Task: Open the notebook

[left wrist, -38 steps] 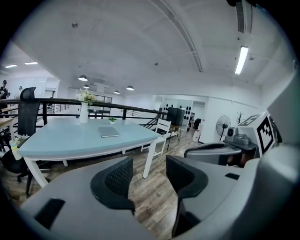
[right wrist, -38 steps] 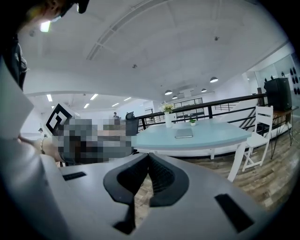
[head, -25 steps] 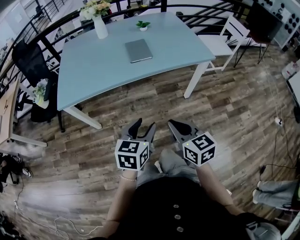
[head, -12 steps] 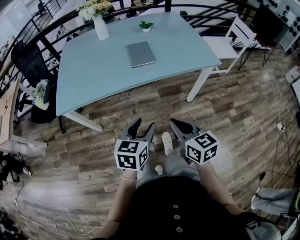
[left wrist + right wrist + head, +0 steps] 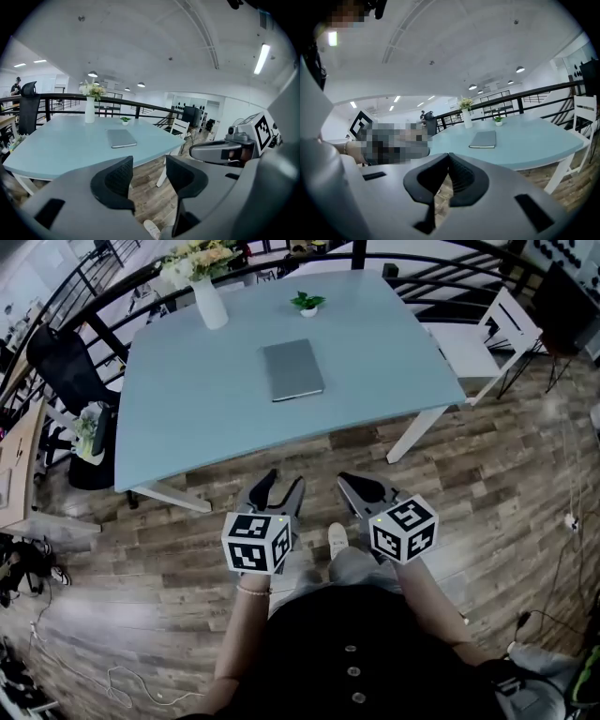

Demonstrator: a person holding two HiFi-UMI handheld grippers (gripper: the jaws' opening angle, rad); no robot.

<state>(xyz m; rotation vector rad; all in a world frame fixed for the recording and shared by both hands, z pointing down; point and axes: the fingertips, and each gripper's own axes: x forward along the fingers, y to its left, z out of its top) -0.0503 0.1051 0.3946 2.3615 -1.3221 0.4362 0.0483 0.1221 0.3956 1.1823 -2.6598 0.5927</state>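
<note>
- Nothing of the task is done as far as I can see: the notebook [image 5: 292,369] lies closed and flat, cover up, near the middle of the pale blue tabletop [image 5: 187,409].
- It lies well apart from both grippers, which I hold low in front of my body over the wooden floor [image 5: 487,484], on the near side of the tabletop's edge.
- My left gripper [image 5: 283,482] is released. Its own view shows the two jaws apart with only floor between them, so it holds nothing.
- My right gripper [image 5: 361,488] is clenched. In its own view the jaw tips meet and nothing sits in them.
- The space around the notebook looks free. A white vase of flowers [image 5: 208,298] stands at the far left and a small potted plant [image 5: 307,304] at the far edge, both clear of the cover.
- What is left, as I judge it, is the whole job: close the gap to the tabletop, reach over the near edge, catch the cover's free edge and lift it open.
- I cannot tell from here which side carries the spine.
</note>
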